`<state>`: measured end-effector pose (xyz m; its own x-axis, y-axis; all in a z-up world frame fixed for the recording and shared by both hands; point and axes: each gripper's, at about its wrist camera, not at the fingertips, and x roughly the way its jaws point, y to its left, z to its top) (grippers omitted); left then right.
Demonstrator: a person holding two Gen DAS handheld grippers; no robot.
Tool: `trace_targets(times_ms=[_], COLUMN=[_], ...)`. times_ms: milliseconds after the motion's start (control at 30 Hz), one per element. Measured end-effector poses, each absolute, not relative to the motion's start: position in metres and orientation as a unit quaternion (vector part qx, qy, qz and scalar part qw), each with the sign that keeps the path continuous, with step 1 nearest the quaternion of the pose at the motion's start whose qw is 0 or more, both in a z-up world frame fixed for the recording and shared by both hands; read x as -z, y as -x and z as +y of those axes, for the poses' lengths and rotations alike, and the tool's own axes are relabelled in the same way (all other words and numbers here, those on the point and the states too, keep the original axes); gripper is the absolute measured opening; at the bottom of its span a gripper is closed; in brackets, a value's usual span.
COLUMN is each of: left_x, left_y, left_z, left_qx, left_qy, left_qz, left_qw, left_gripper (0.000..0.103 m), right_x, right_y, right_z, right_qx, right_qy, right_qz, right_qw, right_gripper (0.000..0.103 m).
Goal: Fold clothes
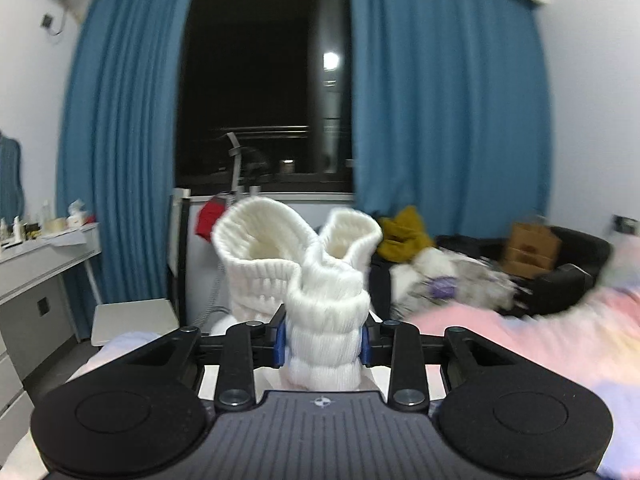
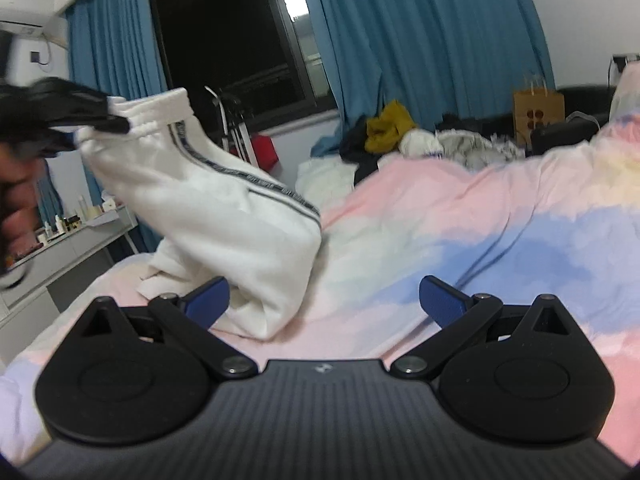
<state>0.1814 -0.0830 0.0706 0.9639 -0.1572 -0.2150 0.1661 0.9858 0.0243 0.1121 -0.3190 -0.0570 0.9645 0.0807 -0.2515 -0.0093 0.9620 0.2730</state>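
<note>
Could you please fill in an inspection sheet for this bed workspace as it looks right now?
Surface: pastel bedspread, rumpled, pink and blue patches.
Job's things: white garment with a dark side stripe, its ribbed cuff lifted off the bed, the rest trailing down onto it.
Clutter: heap of clothes at the far edge; brown paper bag.
Grippers: left gripper shut on the ribbed cuff; right gripper open, holding nothing, low over the bedspread beside the garment.
Cables: nothing seen.
Surroundings: blue curtains, dark window, grey desk with small items.
</note>
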Motion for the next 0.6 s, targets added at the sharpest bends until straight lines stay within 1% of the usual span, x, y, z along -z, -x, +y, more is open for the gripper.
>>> trace_targets(times_ms=[167,267,400,500,600], left_x=[-0.024,0.015,0.061,0.075,0.085], left_y=[-0.088,-0.053,-0.04,-0.03,-0.019], left_z=[-0.073,-0.053,-0.017,0.011,0.037], left_qx=[0.088,0.066,0.032,0.028,0.028], left_qy=[-0.012,0.05,0.146,0.192,0.236], left_qz=[0.136,0.18,0.259,0.293,0.321], left_qw=[0.987,0.98,0.954,0.936,0.917], left_gripper=[0.034,0.034,0.036,0.038,0.045], right_x=[0.046,0.042,0.042,0.045,0.047], right_y=[-0.097,-0.089,-0.083,-0.081,-0.085], right_z=[-0.312,-0.306,-0.297,-0.287,-0.279], right_qx=[-0.038,-0.053,-0.087,-0.108,-0.122], right_qy=[-0.123,-0.116,-0.111,-0.09,-0.08], right_qz=[0.113,0.114,0.12,0.124,0.136], right_qw=[0.985,0.985,0.983,0.982,0.98], right_gripper=[0.103,0.103,0.103,0.103,0.103])
